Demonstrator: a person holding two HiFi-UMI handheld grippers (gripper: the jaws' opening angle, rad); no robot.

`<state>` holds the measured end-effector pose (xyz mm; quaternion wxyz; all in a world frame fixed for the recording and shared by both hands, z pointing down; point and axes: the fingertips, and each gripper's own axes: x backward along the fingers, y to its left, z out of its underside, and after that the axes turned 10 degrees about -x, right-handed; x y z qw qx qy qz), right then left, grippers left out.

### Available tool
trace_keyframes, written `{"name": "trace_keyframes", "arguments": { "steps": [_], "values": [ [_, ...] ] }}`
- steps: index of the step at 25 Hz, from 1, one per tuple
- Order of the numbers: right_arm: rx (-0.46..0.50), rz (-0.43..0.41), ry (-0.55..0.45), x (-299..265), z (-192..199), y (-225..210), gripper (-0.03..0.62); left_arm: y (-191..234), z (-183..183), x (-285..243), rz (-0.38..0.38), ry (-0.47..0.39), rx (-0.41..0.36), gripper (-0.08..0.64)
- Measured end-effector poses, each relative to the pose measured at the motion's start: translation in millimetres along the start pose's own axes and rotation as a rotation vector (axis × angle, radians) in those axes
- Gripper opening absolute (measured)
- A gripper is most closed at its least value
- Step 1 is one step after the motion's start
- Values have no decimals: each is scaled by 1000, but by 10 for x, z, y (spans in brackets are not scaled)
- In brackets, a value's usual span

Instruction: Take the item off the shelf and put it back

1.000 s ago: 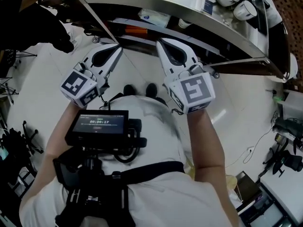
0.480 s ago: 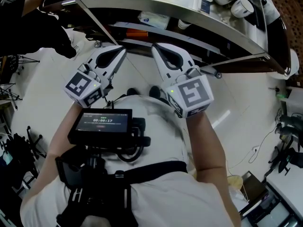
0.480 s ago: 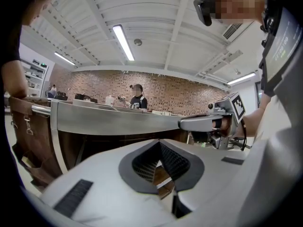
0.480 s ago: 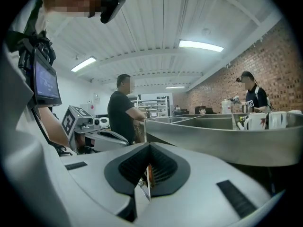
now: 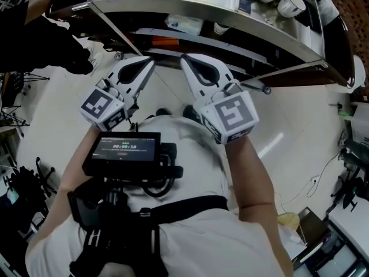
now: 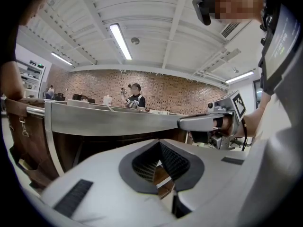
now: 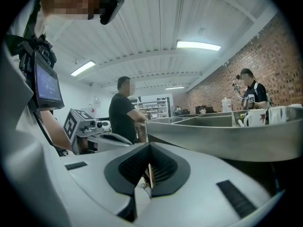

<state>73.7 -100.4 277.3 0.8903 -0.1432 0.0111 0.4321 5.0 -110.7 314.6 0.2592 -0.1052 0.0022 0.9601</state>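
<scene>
Well beyond the right claw (image 5: pixel 185 58), mugs (image 5: pixel 291 4) stand on the shelf (image 5: pixel 202 10).

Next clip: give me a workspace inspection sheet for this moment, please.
Surface: metal shelf, tiered.
Job's things: mugs on the top tier, white pack lower down; none held.
Clutter: dark equipment at the floor's right edge.
Grippers: left tool and right tool both shut, empty, pointing at the shelf.
Cables: thin cable on the floor.
Surroundings: white floor, brick wall, person standing nearby.
</scene>
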Motion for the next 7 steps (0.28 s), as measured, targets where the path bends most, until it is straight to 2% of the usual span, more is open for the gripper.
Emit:
{"name": "trace_keyframes", "arguments": {
  "steps": [7],
  "values": [
    [-21, 1, 0, 34, 0, 7, 0, -146, -78, -39, 32, 16, 13, 11]
  ]
}}
